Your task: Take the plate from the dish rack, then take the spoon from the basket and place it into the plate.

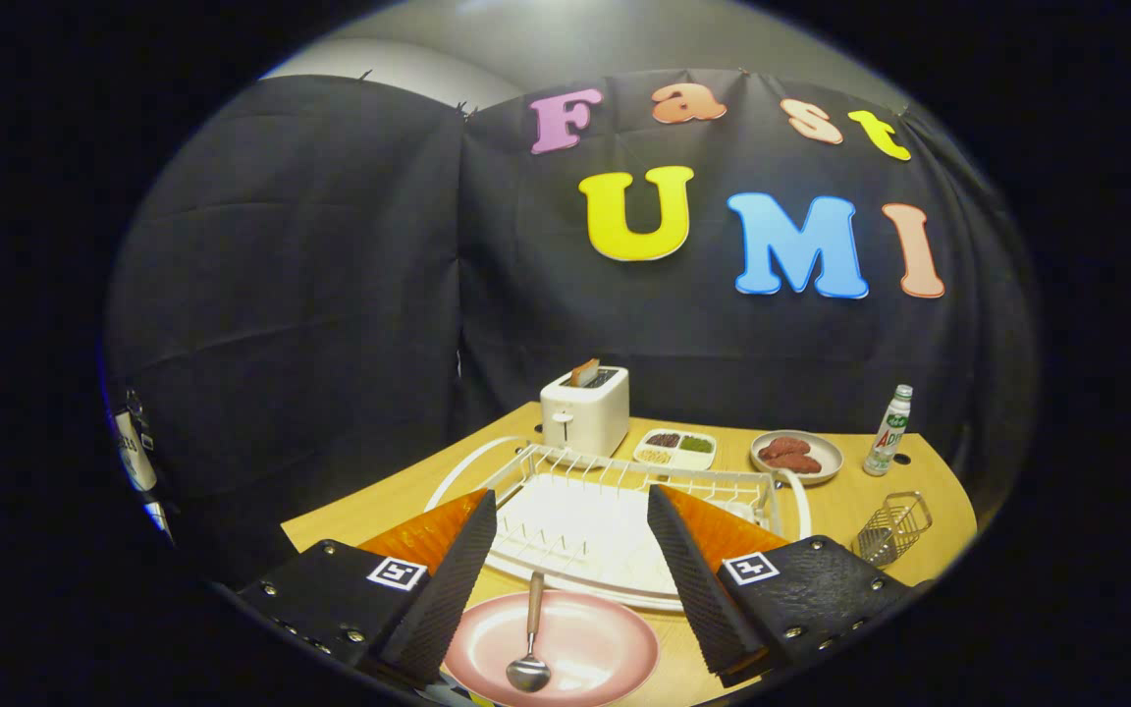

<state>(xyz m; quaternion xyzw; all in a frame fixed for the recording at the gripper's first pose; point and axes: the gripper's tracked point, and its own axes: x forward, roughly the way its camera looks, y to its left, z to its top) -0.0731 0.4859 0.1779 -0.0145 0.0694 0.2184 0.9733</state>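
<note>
The wooden worktop [408,496] is seen stretching from the tongs back to the black cloth wall. On it, the white dish rack [615,491] with its wire rails and oval tray is set just ahead of the fingertips, its middle part framed between the two fingers. The tongs [572,511] are held spread wide, with nothing gripped; the ribbed black fingers [448,589] are angled outward, one to each side of the pink plate.

The pink plate [615,653] is laid flat on the worktop between the fingers, just in front of the rack's tray. A white toaster [585,412] is placed behind the rack, near the wall, with a slice of something raised from its slot. The spoon [530,638] is found lying in the plate, its metal bowl toward the near side and its wooden handle pointing toward the rack.

To the right of the toaster, a shallow divided tray [675,450] with small fillings is set, and next to it a round dish [798,457] holding reddish-brown pieces. The wire basket [892,528] is stood beyond the right finger, well apart from the plate. A small bottle [888,432] with a green label is stood upright behind the basket.
</note>
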